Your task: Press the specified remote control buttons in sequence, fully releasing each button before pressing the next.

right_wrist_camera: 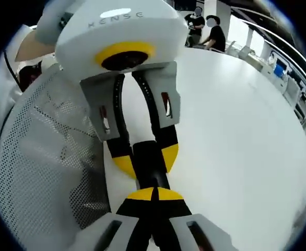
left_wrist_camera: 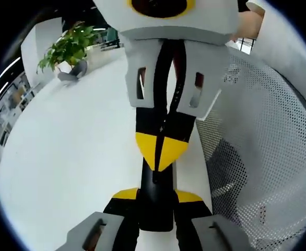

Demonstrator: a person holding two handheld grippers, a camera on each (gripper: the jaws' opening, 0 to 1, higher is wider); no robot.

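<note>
1. While the left gripper [left_wrist_camera: 158, 196] stands at 6 o'clock in the left gripper view, its jaws are clamped on the black remote [left_wrist_camera: 155, 206], one yellow tip on each long edge. The remote is held in the air over the white table [left_wrist_camera: 74, 157], not lying on it. Risk: the grip takes only the narrow edges, so a hard push could pivot or slide the remote out.
2. The remote's button face cannot be read in either view, as it shows only as a dark bar. Risk: a wrong button, or two at once, with nothing to confirm the target.
3. The right gripper [left_wrist_camera: 161, 151] comes in from 12 o'clock in that view, jaws together, with the joined tips at the remote's far end. I judge this to be a press in hand or just starting, and cannot tell whether they are touching or only near. Risk: the blunt doubled tip is wide against a small key, and a partial lift would break the rule of full release before the next press.
4. A mesh chair [left_wrist_camera: 268, 146] sits at 3 o'clock, near both grippers. Risk: a snag on withdrawal.
5. A plant [left_wrist_camera: 69, 47] at 10 o'clock is well apart and poses no hazard.
</note>
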